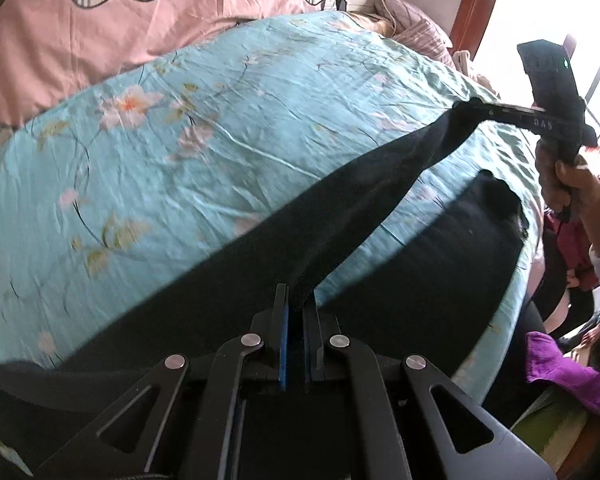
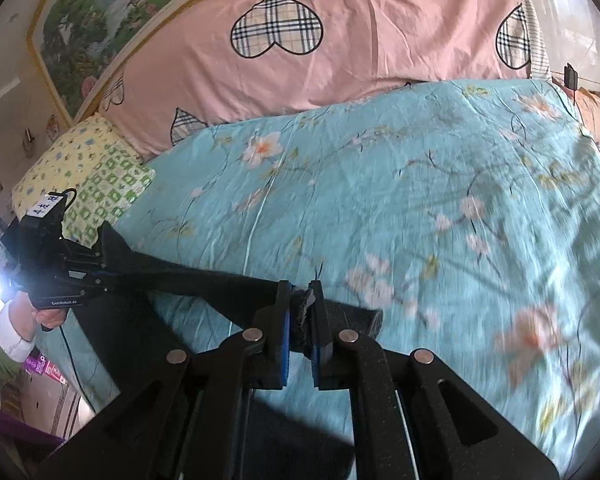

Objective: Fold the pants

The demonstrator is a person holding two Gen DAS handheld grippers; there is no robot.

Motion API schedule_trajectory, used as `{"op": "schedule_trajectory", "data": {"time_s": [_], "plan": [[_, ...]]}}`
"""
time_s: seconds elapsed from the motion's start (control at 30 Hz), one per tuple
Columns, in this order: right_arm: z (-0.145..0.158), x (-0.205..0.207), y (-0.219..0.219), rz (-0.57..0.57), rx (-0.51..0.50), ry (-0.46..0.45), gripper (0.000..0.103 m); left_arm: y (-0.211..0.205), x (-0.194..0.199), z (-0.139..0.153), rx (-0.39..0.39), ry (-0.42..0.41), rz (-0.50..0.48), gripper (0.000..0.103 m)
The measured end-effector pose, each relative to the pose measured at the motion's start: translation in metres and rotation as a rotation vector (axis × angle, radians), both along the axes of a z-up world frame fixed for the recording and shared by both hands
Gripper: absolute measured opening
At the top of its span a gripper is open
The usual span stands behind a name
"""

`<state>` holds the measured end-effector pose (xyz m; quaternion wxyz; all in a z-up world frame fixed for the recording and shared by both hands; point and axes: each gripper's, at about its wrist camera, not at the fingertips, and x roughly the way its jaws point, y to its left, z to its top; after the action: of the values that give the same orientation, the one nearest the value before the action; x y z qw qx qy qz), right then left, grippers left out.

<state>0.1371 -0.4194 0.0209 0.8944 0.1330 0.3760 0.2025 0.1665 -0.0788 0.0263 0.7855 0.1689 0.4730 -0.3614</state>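
Left gripper (image 1: 296, 300): closed tight on an edge of the black pants (image 1: 340, 208).
Right gripper (image 1: 474, 105): seen far off, held by a hand (image 1: 568, 184), pinched on the other end of the same edge.
Pants: pulled into a band between both grippers, the rest spread on the blue flower sheet (image 1: 180, 140).
Pink heart quilt (image 1: 100, 20): bunched behind the sheet.
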Motion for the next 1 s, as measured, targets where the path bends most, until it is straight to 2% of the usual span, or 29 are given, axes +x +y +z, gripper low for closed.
{"op": "schedule_trajectory", "data": {"time_s": [0.57, 0.83, 1.0], "plan": [[-0.011, -0.092, 0.002, 0.021, -0.025, -0.017, 0.009, 0.009, -0.07, -0.01, -0.054, 0.019, 0.014, 0.003], [-0.024, -0.112, -0.002, 0.005, -0.035, 0.012, 0.009, 0.005, -0.09, -0.023, -0.056, 0.04, 0.002, 0.003], [-0.022, -0.123, 0.003, 0.008, -0.095, 0.003, 0.008, 0.006, -0.09, -0.031, -0.067, 0.062, 0.017, 0.003]]}}
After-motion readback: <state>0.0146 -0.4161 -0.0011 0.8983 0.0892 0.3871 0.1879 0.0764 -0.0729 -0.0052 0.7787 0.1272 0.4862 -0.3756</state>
